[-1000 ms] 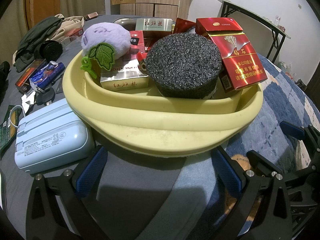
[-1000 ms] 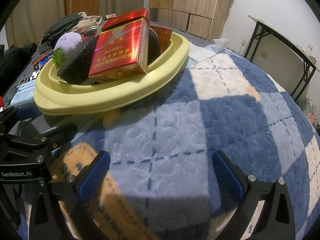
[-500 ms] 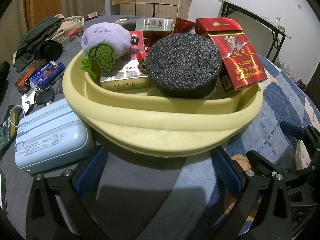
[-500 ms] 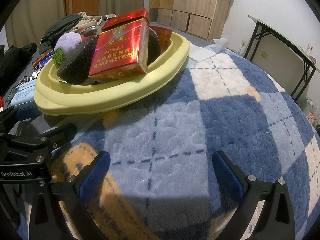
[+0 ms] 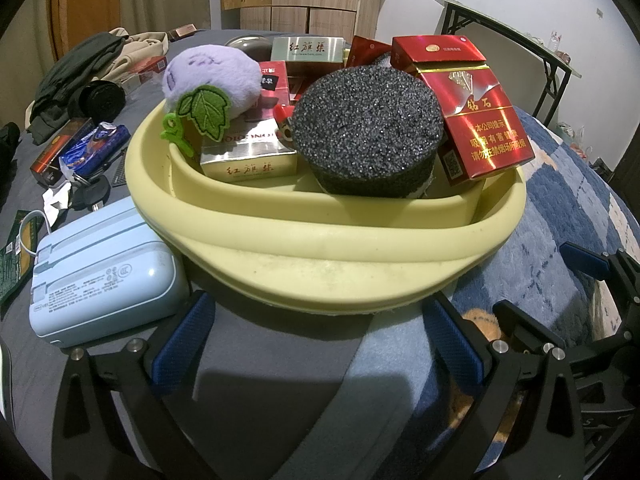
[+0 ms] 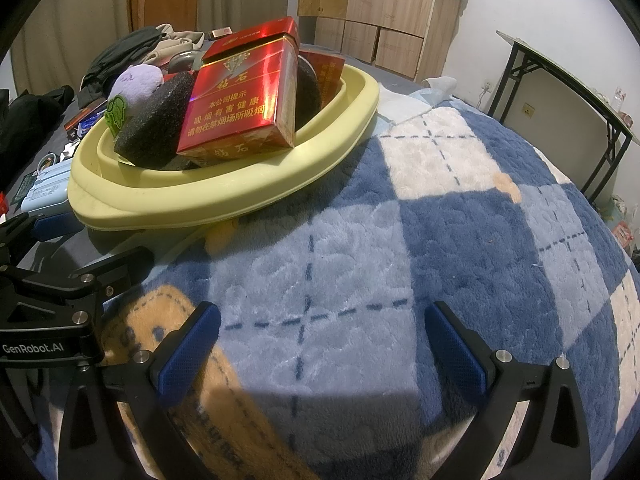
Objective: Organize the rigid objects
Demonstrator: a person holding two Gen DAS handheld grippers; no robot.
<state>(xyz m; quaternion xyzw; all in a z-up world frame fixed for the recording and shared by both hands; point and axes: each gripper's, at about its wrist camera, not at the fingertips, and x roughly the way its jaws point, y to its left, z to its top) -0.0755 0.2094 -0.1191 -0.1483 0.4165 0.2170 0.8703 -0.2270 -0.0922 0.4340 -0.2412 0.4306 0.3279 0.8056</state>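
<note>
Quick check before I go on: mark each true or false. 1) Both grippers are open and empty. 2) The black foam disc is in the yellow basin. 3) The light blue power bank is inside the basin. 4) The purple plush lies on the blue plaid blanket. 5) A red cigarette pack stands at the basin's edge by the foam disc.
1) True. The left gripper and right gripper hold nothing, fingers spread.
2) True. The black foam disc sits in the yellow basin.
3) False. The light blue power bank lies outside, beside the basin.
4) False. The purple plush is in the basin, not on the blue plaid blanket.
5) True. The red cigarette pack leans there.
</note>
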